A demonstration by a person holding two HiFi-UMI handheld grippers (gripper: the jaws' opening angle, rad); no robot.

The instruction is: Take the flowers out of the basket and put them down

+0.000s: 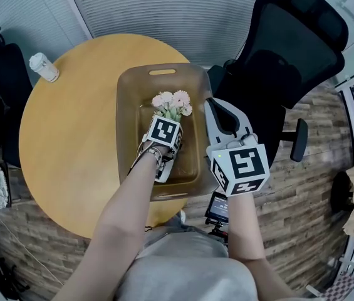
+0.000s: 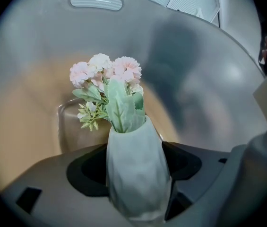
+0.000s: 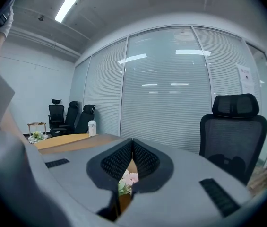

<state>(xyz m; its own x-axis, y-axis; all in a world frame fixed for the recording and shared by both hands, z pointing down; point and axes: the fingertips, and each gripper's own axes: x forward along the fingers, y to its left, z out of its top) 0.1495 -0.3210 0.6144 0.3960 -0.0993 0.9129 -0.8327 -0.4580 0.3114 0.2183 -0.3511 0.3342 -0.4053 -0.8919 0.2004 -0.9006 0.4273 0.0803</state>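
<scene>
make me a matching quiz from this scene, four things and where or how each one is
1 flowers
2 white cup
3 right tool
4 black chair

a shut, empty
b on the round table, outside the basket
c past the table's right edge
d gripped by the left tool, in the basket

Pairs: 1-d, 2-b, 3-a, 4-c

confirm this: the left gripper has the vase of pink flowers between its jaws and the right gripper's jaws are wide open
Wrong on one point: the right gripper is shut, its jaws pressed together, as the right gripper view shows. The left gripper does have the vase of pink flowers between its jaws.
</scene>
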